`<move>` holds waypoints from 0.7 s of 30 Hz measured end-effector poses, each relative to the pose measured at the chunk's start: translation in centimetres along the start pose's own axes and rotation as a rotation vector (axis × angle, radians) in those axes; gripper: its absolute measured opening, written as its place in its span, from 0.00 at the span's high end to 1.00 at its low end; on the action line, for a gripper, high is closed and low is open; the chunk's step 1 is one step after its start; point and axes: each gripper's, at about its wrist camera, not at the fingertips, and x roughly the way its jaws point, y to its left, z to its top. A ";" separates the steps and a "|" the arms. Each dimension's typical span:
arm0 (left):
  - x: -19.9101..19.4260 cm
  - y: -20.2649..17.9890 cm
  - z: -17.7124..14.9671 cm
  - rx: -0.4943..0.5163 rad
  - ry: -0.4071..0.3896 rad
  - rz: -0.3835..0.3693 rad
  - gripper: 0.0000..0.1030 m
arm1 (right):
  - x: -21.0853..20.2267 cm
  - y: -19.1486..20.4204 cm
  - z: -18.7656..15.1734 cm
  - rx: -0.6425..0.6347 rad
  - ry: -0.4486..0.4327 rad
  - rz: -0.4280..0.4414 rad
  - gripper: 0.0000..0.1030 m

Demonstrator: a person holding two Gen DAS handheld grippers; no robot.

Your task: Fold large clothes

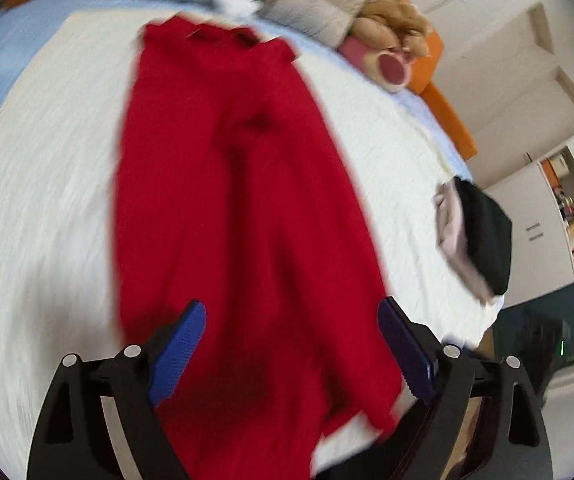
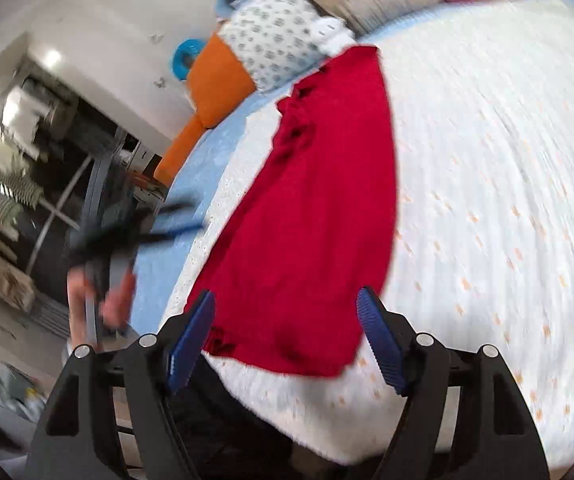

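Note:
A red garment (image 1: pixel 227 180) lies stretched lengthwise on the white bedspread (image 1: pixel 47 200), its collar end toward the pillows. My left gripper (image 1: pixel 291 306) hovers open over the near end of it, blue pads wide apart and nothing pinched between them. In the right wrist view the red garment (image 2: pixel 319 200) runs along the left side of the bedspread (image 2: pixel 487 200). My right gripper (image 2: pixel 287 294) is open above its near hem, holding nothing. The left gripper (image 2: pixel 127 232) shows blurred at the left beyond the bed edge, held by a hand (image 2: pixel 99 300).
A patterned pillow (image 2: pixel 279 40), a beige pillow (image 1: pixel 315 4) and a plush toy (image 1: pixel 391 28) lie at the head of the bed. A stack of black and pale clothes (image 1: pixel 475 236) sits at the bed's right edge. An orange bed frame (image 2: pixel 207 92) borders the bed.

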 end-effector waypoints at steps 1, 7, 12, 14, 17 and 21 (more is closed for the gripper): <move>-0.5 1.4 -1.9 -0.034 0.006 0.005 0.14 | 0.0 -0.8 -0.3 0.034 0.018 0.005 0.29; -1.1 7.9 -7.5 -0.234 0.006 -0.072 0.14 | 3.1 -3.6 -1.5 0.203 0.135 0.121 0.38; 0.5 8.9 -9.4 -0.293 0.027 -0.189 0.14 | 5.5 -4.1 -1.4 0.271 0.181 0.082 0.40; 1.3 8.7 -9.8 -0.302 0.027 -0.220 0.14 | 6.5 -4.1 -1.1 0.290 0.212 0.083 0.40; 2.2 7.8 -10.3 -0.280 0.038 -0.263 0.19 | 6.9 -4.0 -0.7 0.283 0.230 0.064 0.41; 3.2 7.0 -10.3 -0.244 0.053 -0.255 0.21 | 6.7 -4.5 -1.3 0.292 0.280 0.043 0.42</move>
